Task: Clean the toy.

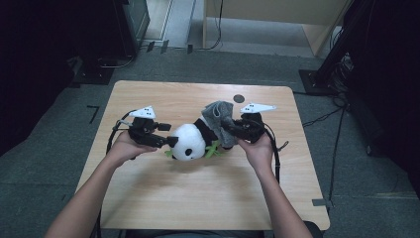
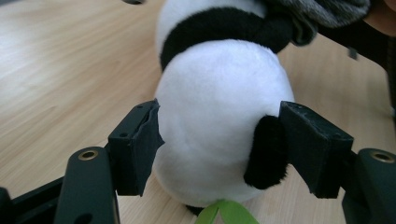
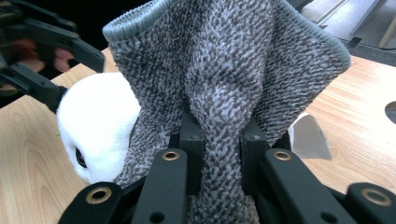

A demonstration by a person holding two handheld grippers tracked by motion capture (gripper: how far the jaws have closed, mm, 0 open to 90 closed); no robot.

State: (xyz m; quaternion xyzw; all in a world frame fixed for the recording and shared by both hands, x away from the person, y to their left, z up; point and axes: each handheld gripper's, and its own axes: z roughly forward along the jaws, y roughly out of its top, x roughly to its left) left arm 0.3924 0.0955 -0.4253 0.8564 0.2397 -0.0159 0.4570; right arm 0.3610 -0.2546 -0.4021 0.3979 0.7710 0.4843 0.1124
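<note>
1. Right now my left gripper (image 2: 219, 144) is standing spread wide, its two black pads sitting on either side of the plush panda's (image 2: 219, 116) white head; one pad (image 2: 137, 149) is touching or nearly touching the fur, and the other pad (image 2: 315, 144) is pressing against the black ear (image 2: 266, 151).
2. Just below that gap, a green leaf-shaped bit (image 2: 224, 212) is poking out from under the head, lying on the wooden table (image 2: 60, 79).
3. Beyond my left fingers, the panda's black band is running across its body, and a grey knitted cloth (image 2: 322, 11) is lying over the far end.
4. My right gripper (image 3: 219, 154) is clamping a fold of that grey knitted cloth (image 3: 224, 79) between its pads, pinched tight; the fabric is fanning upward past the fingertips to a ribbed hem.
5. To one side of my right fingers, the panda's white face (image 3: 98, 121) is peeking out beside the cloth, with a dark eye low on it.
6. Farther off past that, my left gripper (image 3: 51, 51) is reaching in at the head.
7. From the high view, the panda (image 1: 190, 141) is lying between my left gripper (image 1: 166, 139) and right gripper (image 1: 230, 130), with the cloth (image 1: 220, 116) draped on its far half.
</note>
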